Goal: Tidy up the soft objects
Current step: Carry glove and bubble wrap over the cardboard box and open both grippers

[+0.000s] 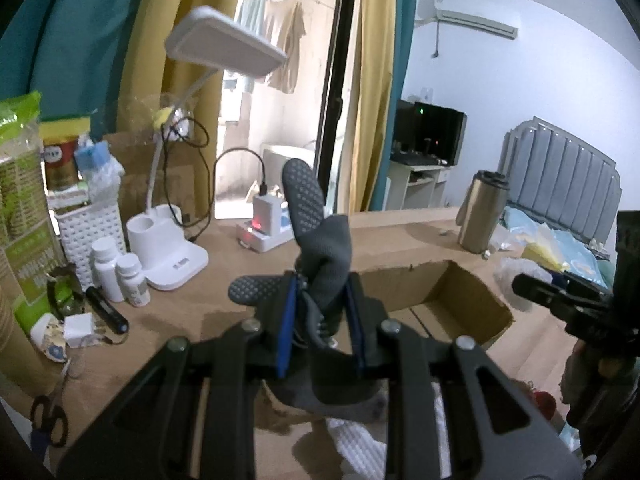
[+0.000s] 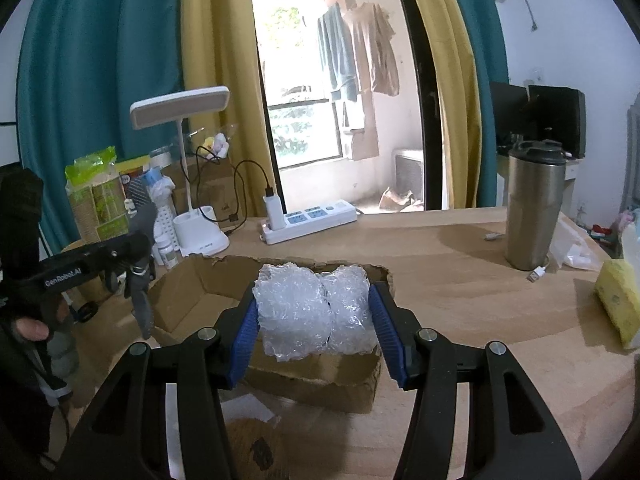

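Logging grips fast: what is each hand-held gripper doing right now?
Left hand-held gripper: closed on a grey sock.
Right hand-held gripper: closed on a wad of bubble wrap.

Scissors [image 1: 48, 420] partly off frame

The premises were a lived-in bedroom: a grey padded headboard [image 1: 568, 168] stood beyond the wooden desk [image 2: 460, 248], a wall-mounted white air conditioner [image 1: 476, 24] above, laundry [image 2: 360, 52] drying on the balcony.
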`<state>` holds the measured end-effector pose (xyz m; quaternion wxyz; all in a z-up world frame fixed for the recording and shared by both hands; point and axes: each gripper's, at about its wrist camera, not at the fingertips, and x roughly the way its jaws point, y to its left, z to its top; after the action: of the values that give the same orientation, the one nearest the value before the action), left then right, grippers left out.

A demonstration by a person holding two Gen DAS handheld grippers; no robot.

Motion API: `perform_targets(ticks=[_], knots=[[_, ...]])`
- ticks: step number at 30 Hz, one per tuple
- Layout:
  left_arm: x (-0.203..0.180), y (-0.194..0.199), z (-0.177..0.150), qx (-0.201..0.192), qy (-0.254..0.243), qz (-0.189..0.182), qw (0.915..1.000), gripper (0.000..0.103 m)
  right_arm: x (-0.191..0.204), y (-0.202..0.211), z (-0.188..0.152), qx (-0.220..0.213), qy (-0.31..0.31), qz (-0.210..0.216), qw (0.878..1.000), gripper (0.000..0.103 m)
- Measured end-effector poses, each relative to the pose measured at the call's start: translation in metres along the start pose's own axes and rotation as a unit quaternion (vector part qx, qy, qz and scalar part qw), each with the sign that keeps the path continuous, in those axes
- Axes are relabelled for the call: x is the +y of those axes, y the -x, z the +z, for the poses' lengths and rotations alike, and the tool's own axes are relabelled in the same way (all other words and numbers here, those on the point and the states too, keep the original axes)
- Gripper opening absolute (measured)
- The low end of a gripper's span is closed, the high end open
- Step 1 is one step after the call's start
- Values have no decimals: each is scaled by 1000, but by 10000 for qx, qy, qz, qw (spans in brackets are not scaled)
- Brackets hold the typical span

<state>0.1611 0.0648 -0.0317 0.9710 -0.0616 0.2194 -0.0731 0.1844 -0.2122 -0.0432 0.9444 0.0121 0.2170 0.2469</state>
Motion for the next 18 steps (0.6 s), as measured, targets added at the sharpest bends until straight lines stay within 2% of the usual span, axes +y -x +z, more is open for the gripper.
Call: perform_targets(ticks=[12, 18], knots=[[5, -37, -6, 284, 40, 40, 9996, 26, 3, -26, -3, 281, -66, 90, 9995, 57], [4, -49, -10, 546, 120, 9, 9984, 29, 3, -31, -2, 435, -62, 59, 9990, 63]])
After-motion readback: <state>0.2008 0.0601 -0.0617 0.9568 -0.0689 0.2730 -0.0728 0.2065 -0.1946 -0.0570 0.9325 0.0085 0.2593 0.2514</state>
